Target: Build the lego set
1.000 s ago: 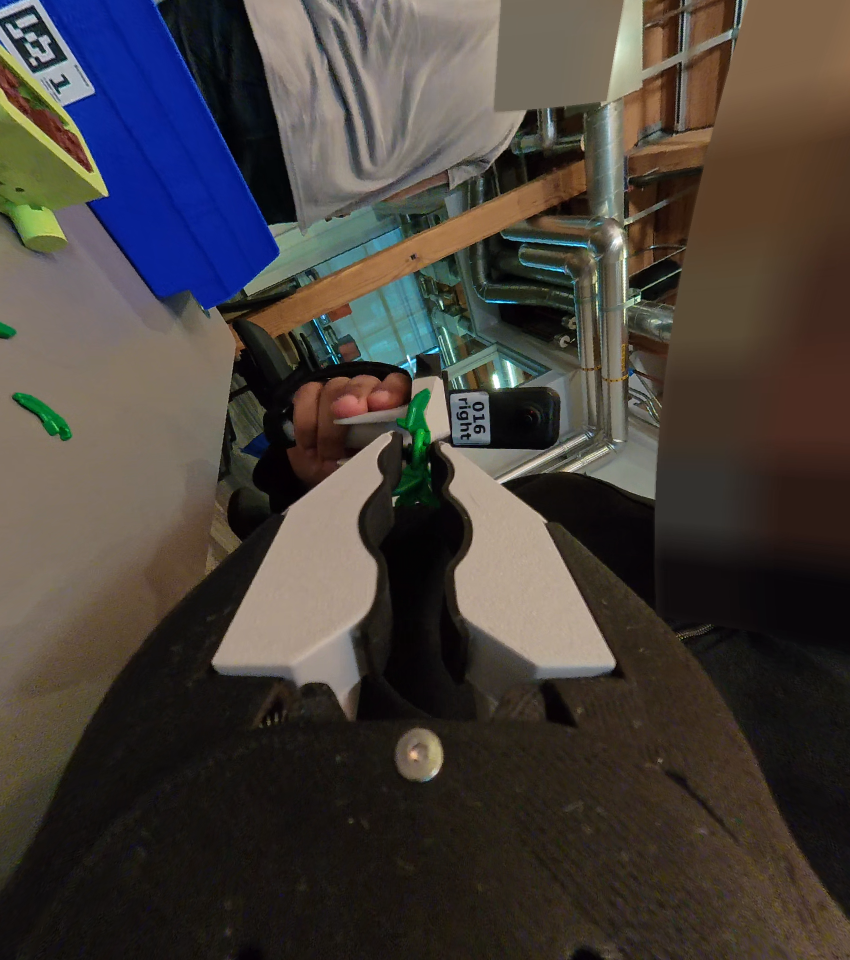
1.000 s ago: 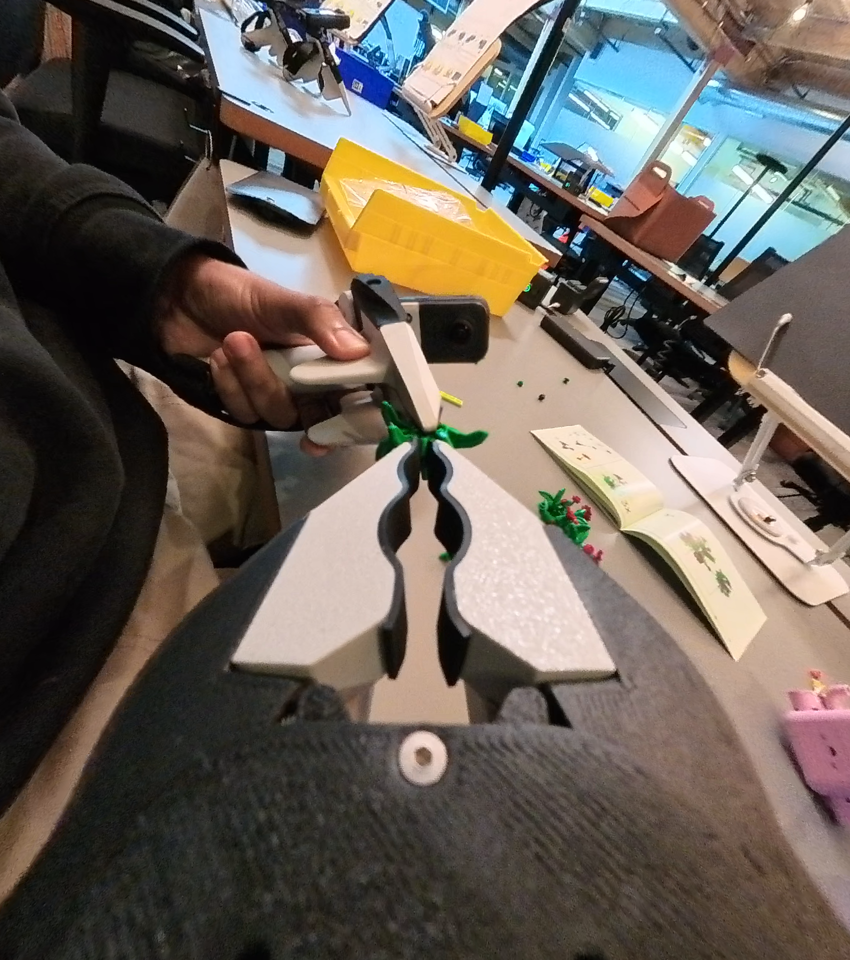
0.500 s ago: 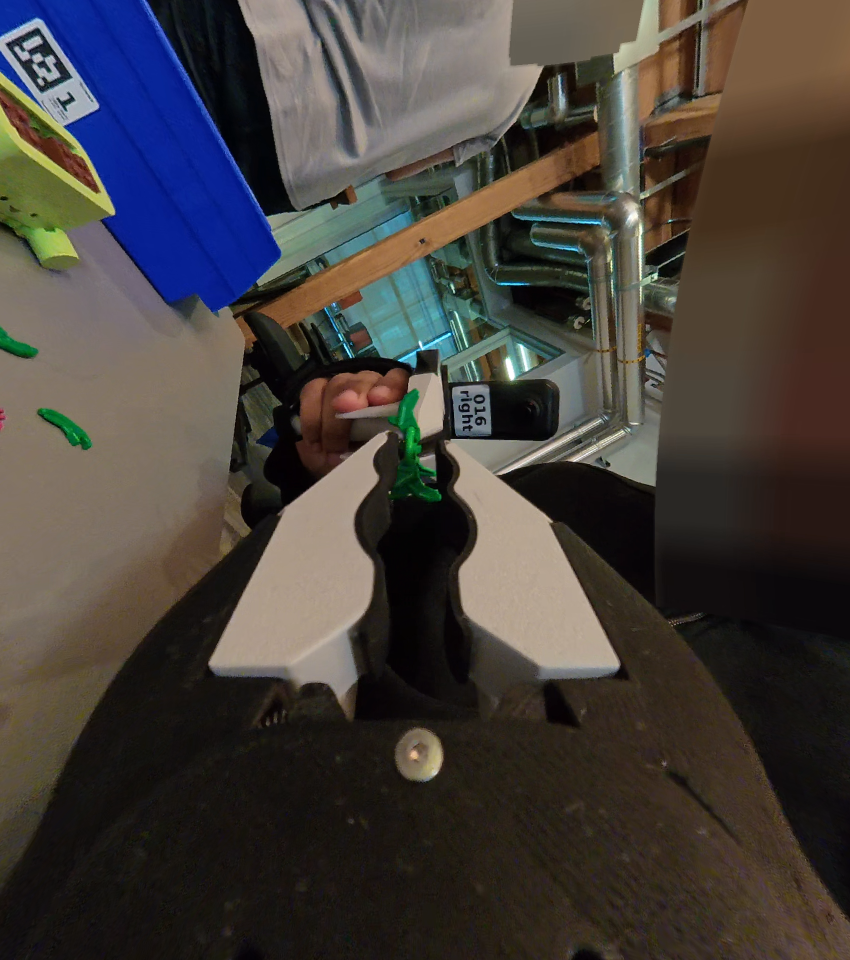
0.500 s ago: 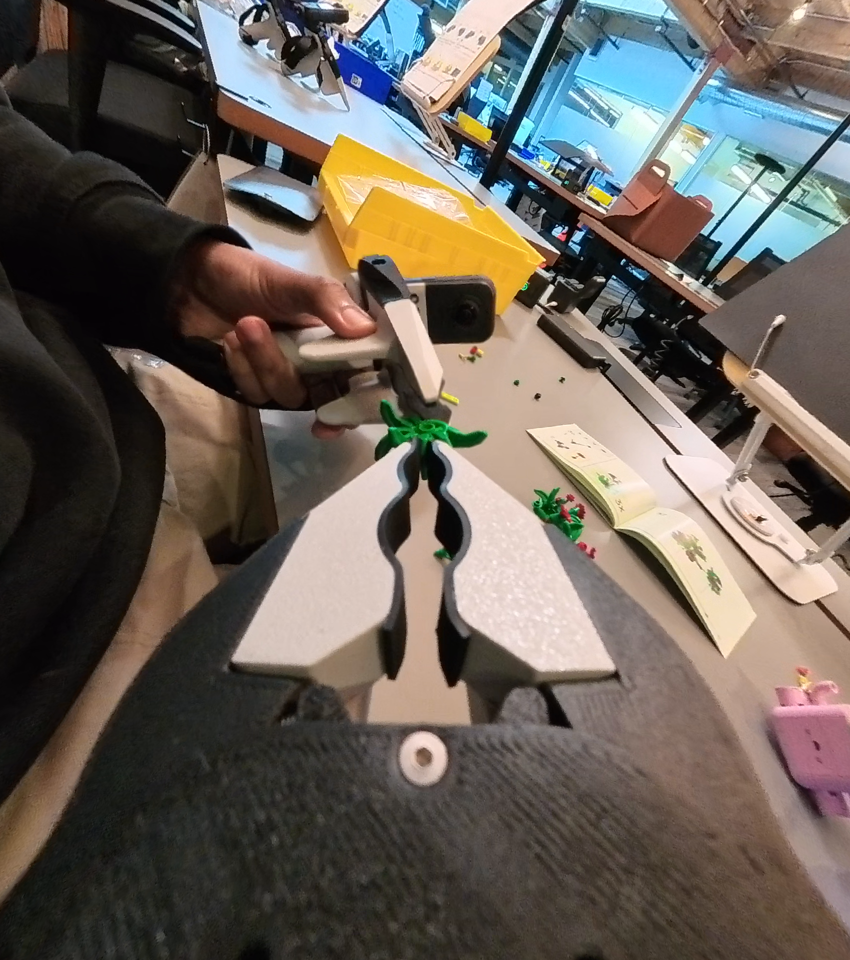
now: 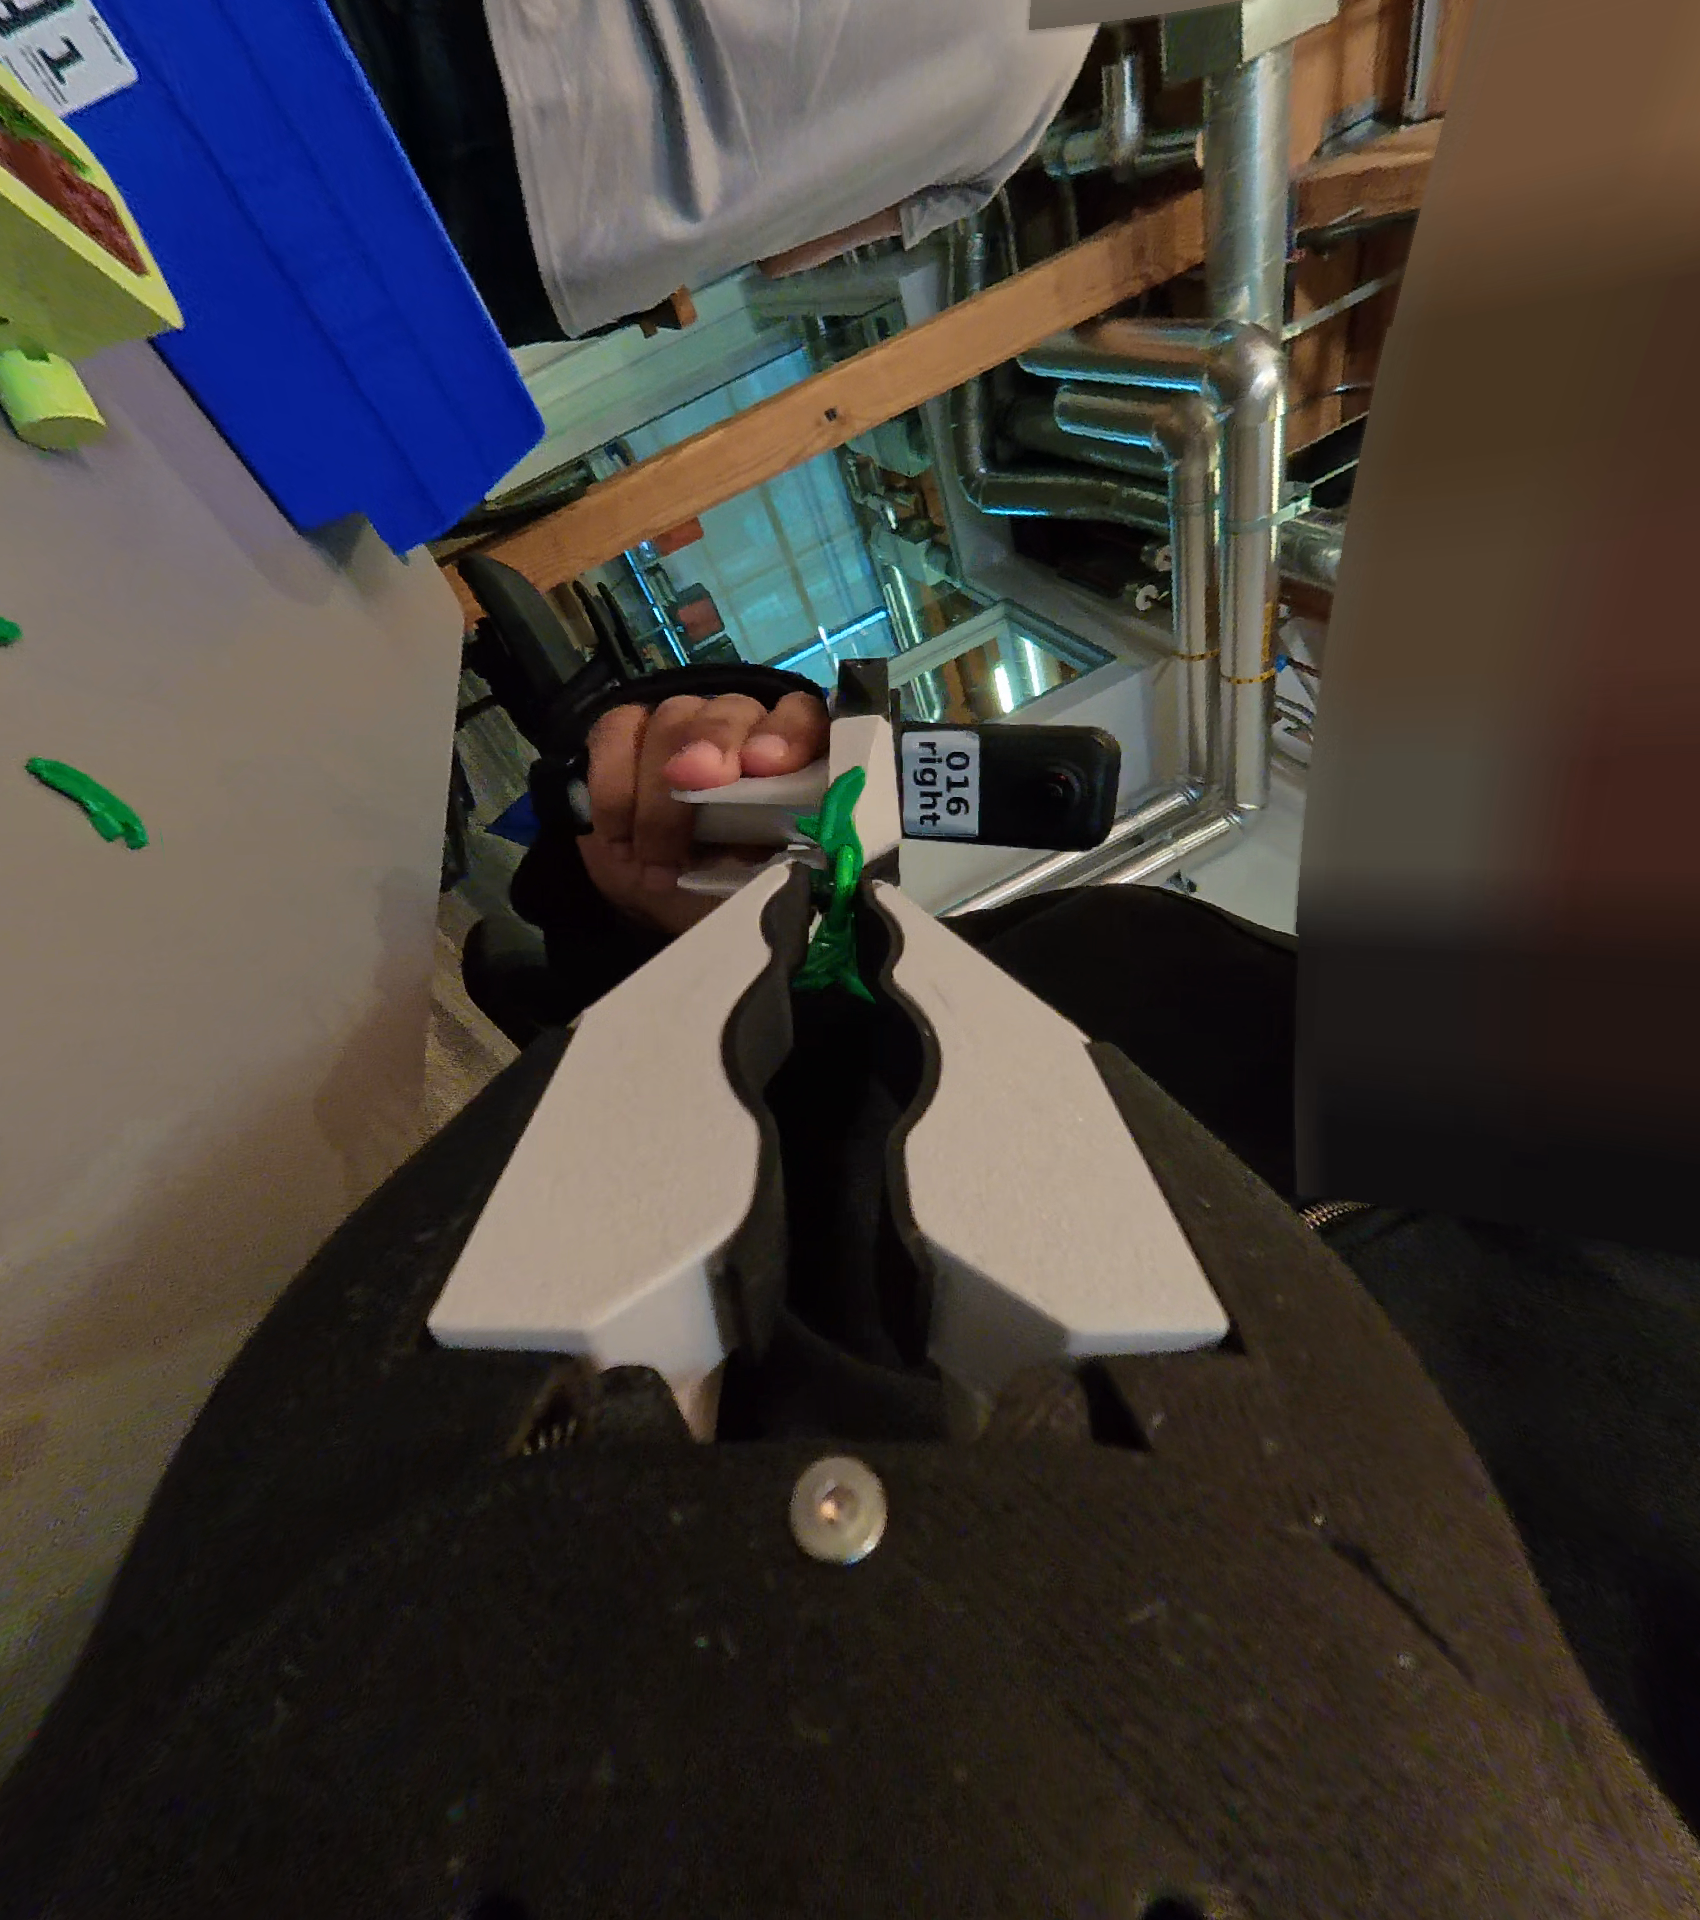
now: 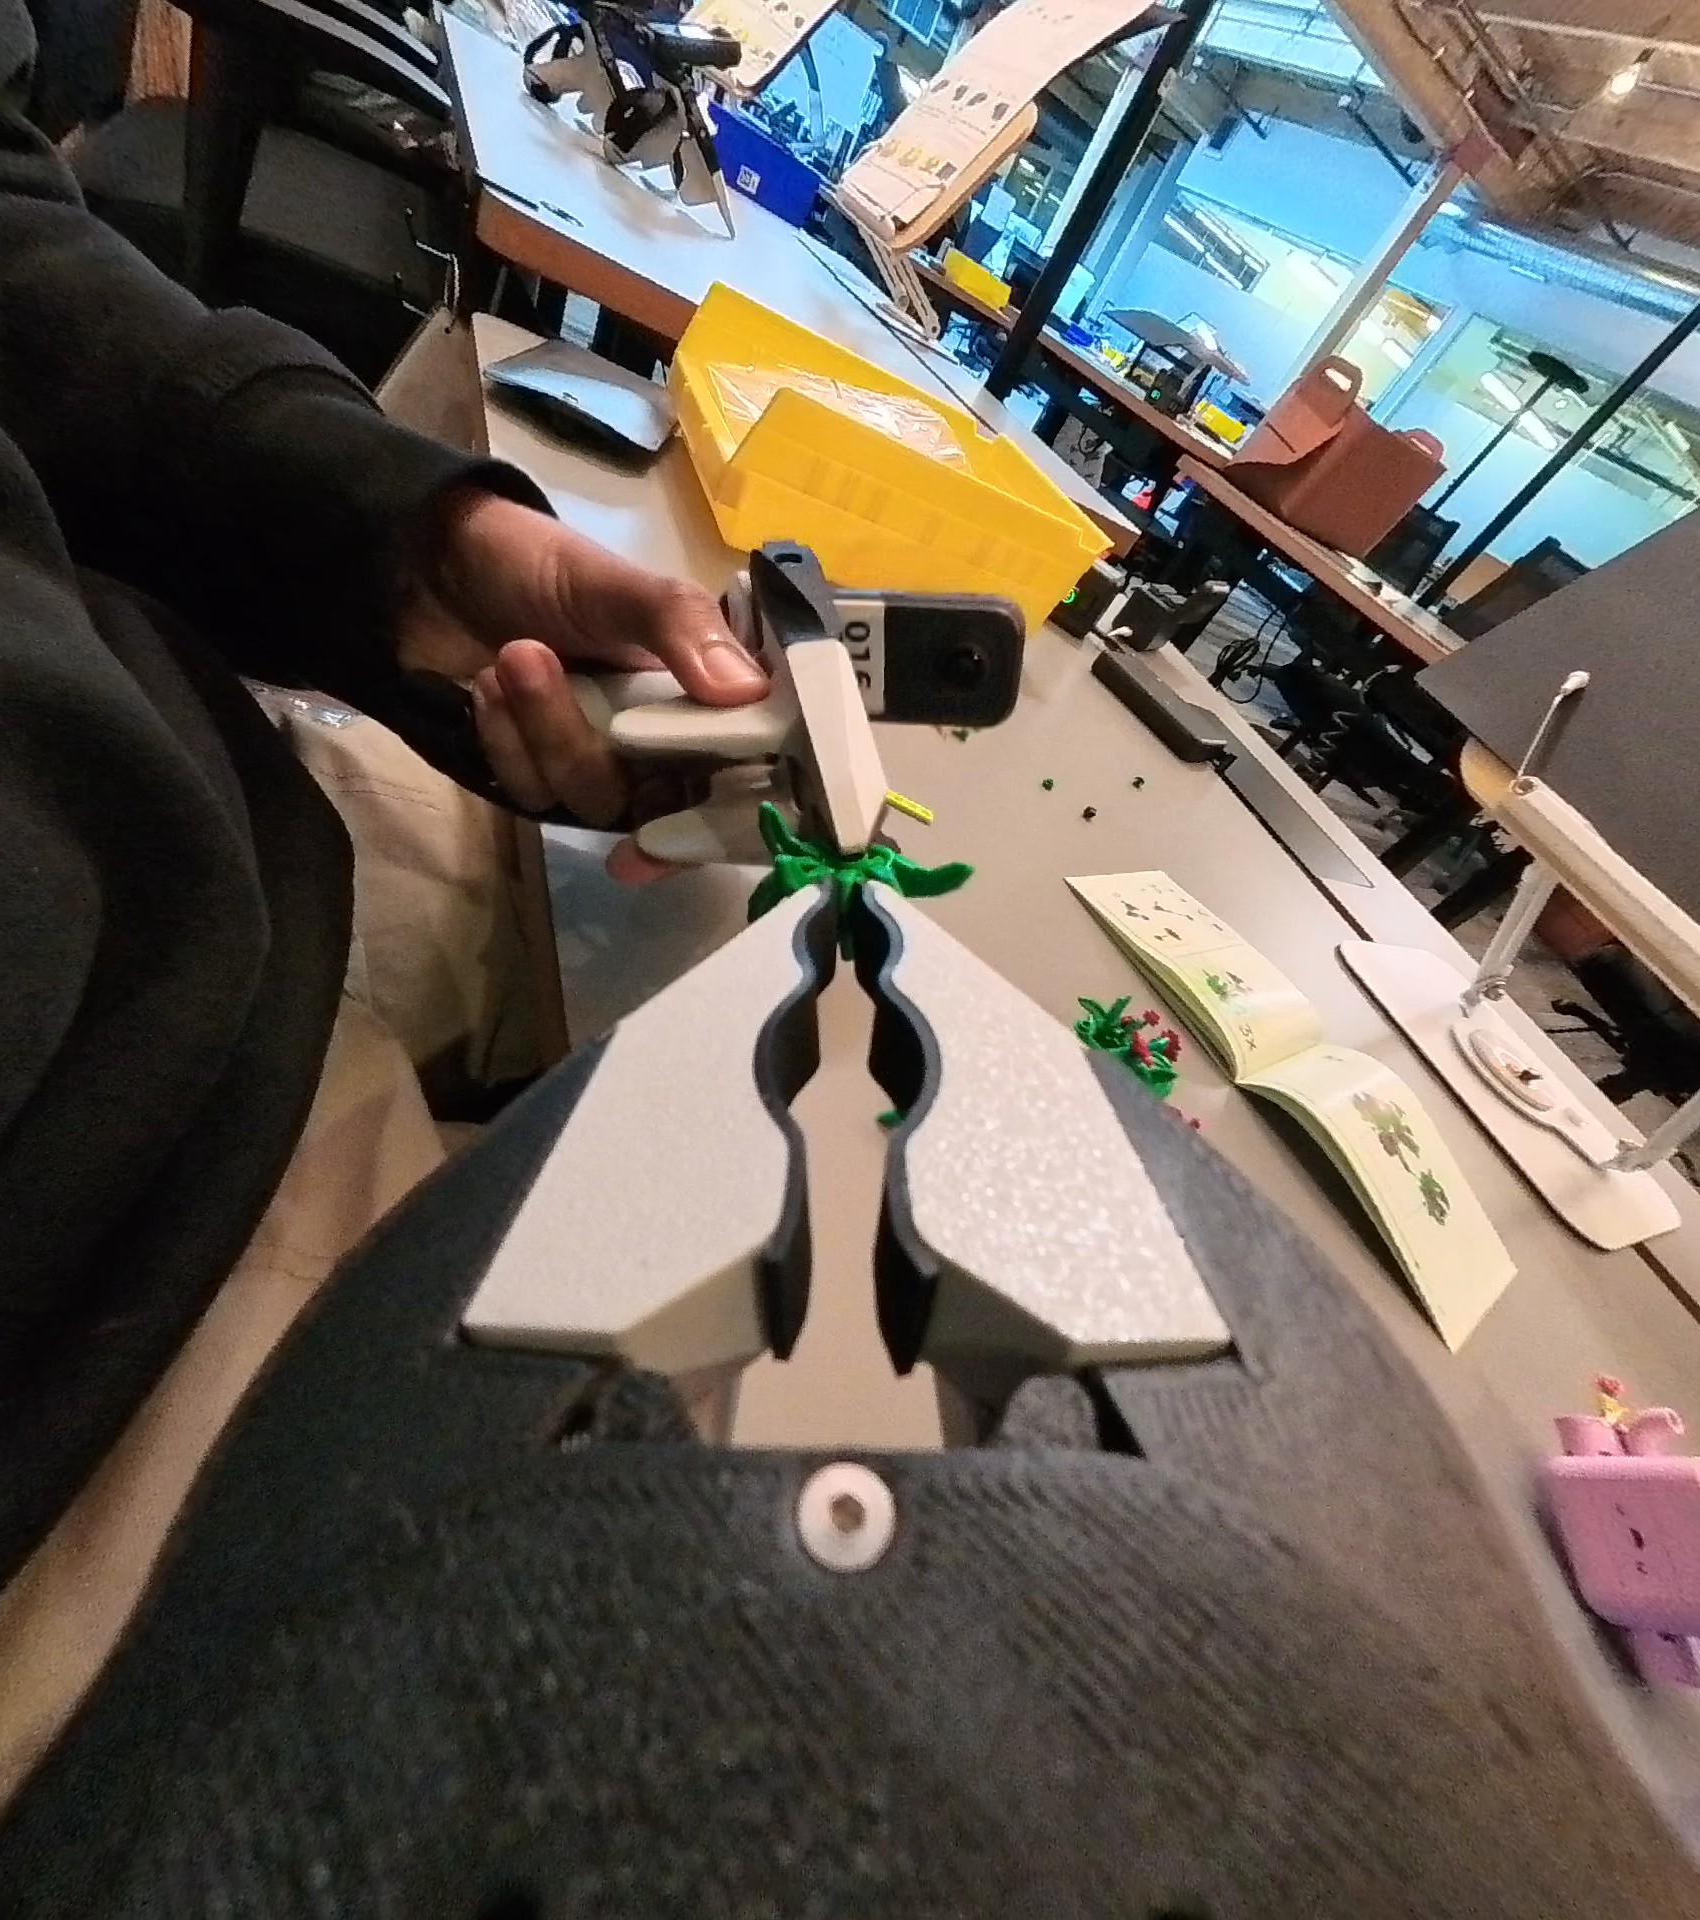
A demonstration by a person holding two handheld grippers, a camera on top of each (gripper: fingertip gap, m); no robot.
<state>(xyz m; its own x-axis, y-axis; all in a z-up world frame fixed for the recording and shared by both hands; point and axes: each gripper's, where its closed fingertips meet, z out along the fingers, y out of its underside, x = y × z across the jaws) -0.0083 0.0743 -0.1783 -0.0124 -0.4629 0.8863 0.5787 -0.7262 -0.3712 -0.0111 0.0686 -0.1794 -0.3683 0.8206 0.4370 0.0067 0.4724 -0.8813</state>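
Grey table (image 6: 1012,831) in a workshop, both grippers held up off it, tip to tip. Right gripper (image 6: 844,914): jaws pinched on green stem piece (image 6: 851,883), leaves fanned out past the tips. Left gripper (image 5: 833,888): jaws clamped on the same stem piece (image 5: 835,904). Beyond on the table: leaf cluster (image 6: 1126,1044), open booklet (image 6: 1282,1081), pink model (image 6: 1646,1558) at right edge, yellow bins (image 6: 877,488) farther back. Left view: loose green bits (image 5: 87,800), lime model (image 5: 4,239), blue bin (image 5: 306,260).

Glossy green plastic leaf piece (image 5: 833,894); matt, grainy grey gripper fingers (image 6: 1022,1174); paper booklet (image 6: 1313,1081); smooth table (image 6: 1012,831).
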